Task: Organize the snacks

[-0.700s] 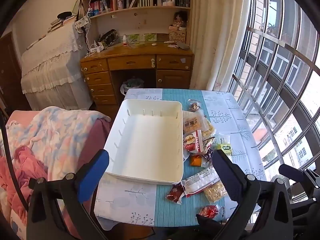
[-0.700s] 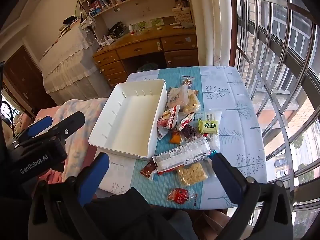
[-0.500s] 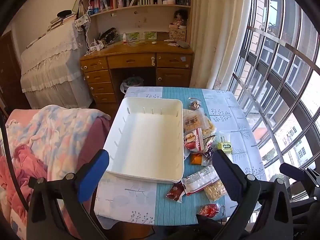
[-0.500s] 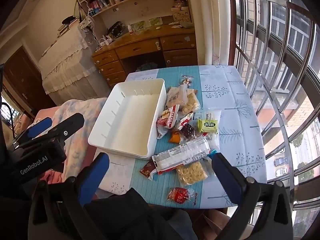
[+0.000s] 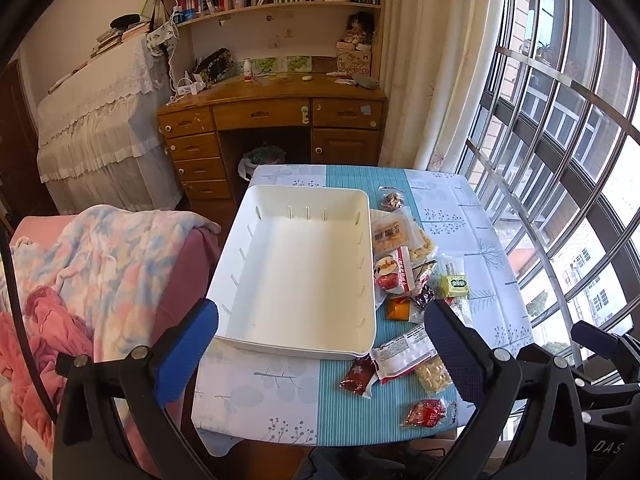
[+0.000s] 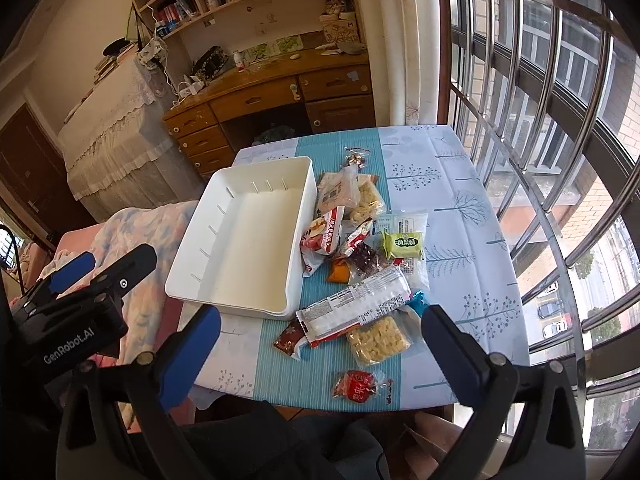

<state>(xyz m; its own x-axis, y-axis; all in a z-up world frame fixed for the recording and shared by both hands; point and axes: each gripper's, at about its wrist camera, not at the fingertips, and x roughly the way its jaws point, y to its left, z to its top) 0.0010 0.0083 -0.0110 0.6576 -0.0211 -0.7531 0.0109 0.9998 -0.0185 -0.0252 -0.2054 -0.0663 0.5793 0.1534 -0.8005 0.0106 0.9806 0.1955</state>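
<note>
Snacks are lying in a loose pile on the surface (image 5: 448,200), just right of a white tray (image 5: 296,276) that is sitting empty, as the left wrist view is showing. The left hand-held gripper (image 5: 320,344) is hovering above the tray's near rim with its blue fingers (image 5: 186,344) standing wide apart and nothing between them. A red packet (image 5: 428,412) is lying alone near the front edge.

Seen from the right wrist view, the right hand-held gripper (image 6: 320,346) is hanging over the near end of the pile, its jaws spread wide and gripping nothing. Between them a long white wrapper (image 6: 356,304) is resting partly on a clear bag of pale crackers (image 6: 378,340). A green packet (image 6: 404,245) is sitting farther back, and the left hand-held gripper is showing at the left edge, over a blanket (image 6: 140,232).
</note>
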